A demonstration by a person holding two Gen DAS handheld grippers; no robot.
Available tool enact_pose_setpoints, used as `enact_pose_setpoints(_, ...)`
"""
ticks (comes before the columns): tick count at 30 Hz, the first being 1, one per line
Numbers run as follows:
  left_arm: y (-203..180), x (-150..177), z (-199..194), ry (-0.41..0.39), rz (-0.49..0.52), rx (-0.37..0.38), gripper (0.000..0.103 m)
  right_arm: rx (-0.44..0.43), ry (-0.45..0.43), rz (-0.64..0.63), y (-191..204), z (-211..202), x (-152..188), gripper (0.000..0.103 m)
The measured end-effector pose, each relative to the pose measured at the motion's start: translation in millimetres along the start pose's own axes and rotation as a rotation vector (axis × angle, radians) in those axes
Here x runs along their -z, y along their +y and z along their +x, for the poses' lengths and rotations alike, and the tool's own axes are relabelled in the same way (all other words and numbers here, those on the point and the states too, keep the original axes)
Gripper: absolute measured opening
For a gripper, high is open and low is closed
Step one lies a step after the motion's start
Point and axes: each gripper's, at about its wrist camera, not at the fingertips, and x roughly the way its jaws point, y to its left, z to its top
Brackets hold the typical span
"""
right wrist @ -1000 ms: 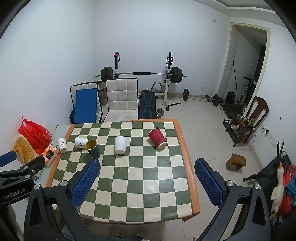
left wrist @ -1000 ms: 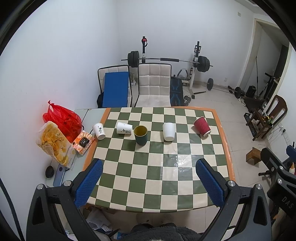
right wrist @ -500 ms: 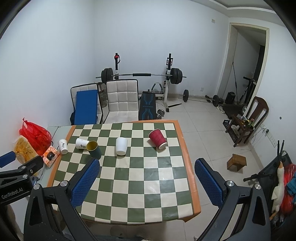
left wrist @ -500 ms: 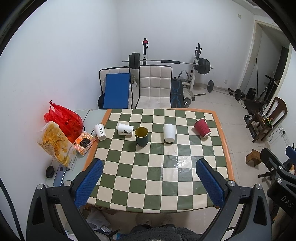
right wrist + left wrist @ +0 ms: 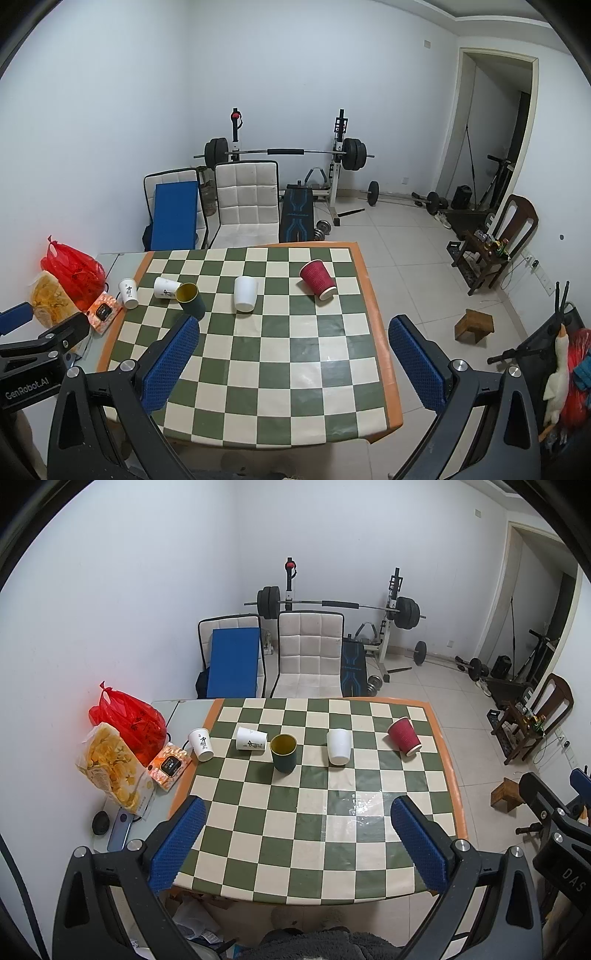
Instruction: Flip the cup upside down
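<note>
Several cups stand in a row on the checkered table point(image 5: 314, 834). A dark green cup point(image 5: 283, 752) stands upright, mouth up. A plain white cup point(image 5: 338, 746) and a red ribbed cup point(image 5: 403, 736) stand mouth down. A printed white cup point(image 5: 251, 738) lies on its side, and another printed white cup point(image 5: 201, 744) stands mouth down at the left edge. The same cups show in the right wrist view: green point(image 5: 190, 300), white point(image 5: 245, 292), red point(image 5: 318, 277). My left gripper point(image 5: 295, 845) and right gripper point(image 5: 291, 362) are open and empty, held above the table's near edge.
A red bag point(image 5: 129, 722), a snack bag point(image 5: 110, 768), a small packet point(image 5: 169, 765) and a phone point(image 5: 120, 829) lie on the side table at left. Two chairs point(image 5: 308, 653) and a barbell rack point(image 5: 340, 605) stand behind. A wooden stool point(image 5: 474, 325) sits on the floor at right.
Both grippers have drawn back and up a little, so the table and cups sit slightly lower and farther in view. The cups have not moved.
</note>
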Motion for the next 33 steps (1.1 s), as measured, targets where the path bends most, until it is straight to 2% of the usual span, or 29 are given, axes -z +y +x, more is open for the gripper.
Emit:
enact_pose_setpoints(17, 0.5, 0.8, -0.3, -0.002, 0.0, 0.001, 0.103, -0.001, -0.007, 0.0, 1.6, -3.6, -3.3, 0.103)
enact_pose_setpoints(23, 0.9, -12.7, -6.2, -0.007, -0.003, 0.002, 0.103, -0.002, -0.008, 0.003, 1.5, -4.5, -1.6, 0.103)
enact_pose_setpoints(33, -1.6, -14.1, -2.7, -0.007, -0.001, 0.0, 0.103, 0.003, 0.002, 0.016, 3.4, -3.5, -2.2, 0.103)
